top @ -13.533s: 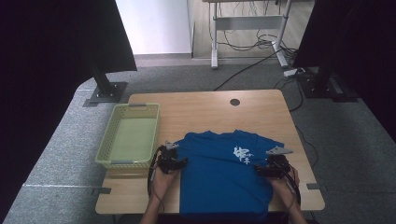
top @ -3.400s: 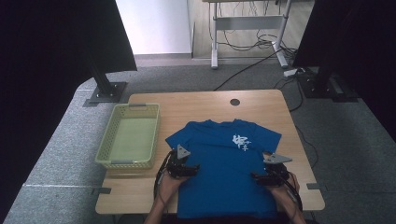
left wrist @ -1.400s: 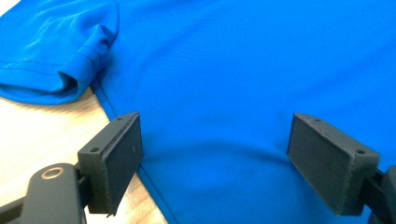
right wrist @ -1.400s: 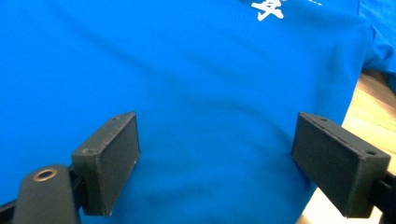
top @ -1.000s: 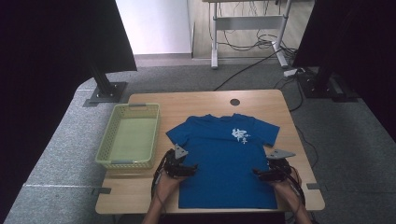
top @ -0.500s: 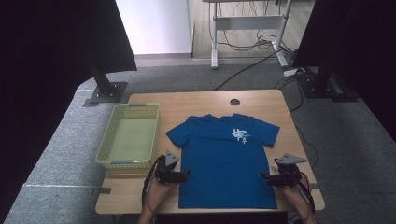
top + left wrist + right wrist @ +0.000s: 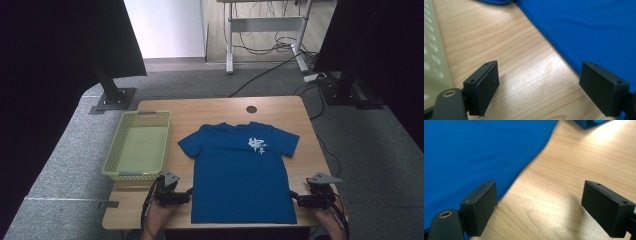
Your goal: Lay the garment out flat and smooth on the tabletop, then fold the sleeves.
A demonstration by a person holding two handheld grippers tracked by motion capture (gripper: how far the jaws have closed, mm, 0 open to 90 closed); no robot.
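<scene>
Left gripper (image 7: 189,191) low over bare table (image 7: 215,110), jaws wide apart, nothing between them; shirt (image 7: 240,175) side edge just inward of it. Right gripper (image 7: 294,197) same: jaws wide, empty, shirt edge just inward. Shirt flat between both, stretching away. Basket (image 7: 116,171) just ahead of left gripper.

A T-shirt (image 7: 240,175) is spread flat on the tabletop (image 7: 200,110), with a basket (image 7: 140,150) placed just beside it to the left. The left gripper (image 7: 187,192) and right gripper (image 7: 295,197) are held at its two near edges, apart from the cloth.
</scene>
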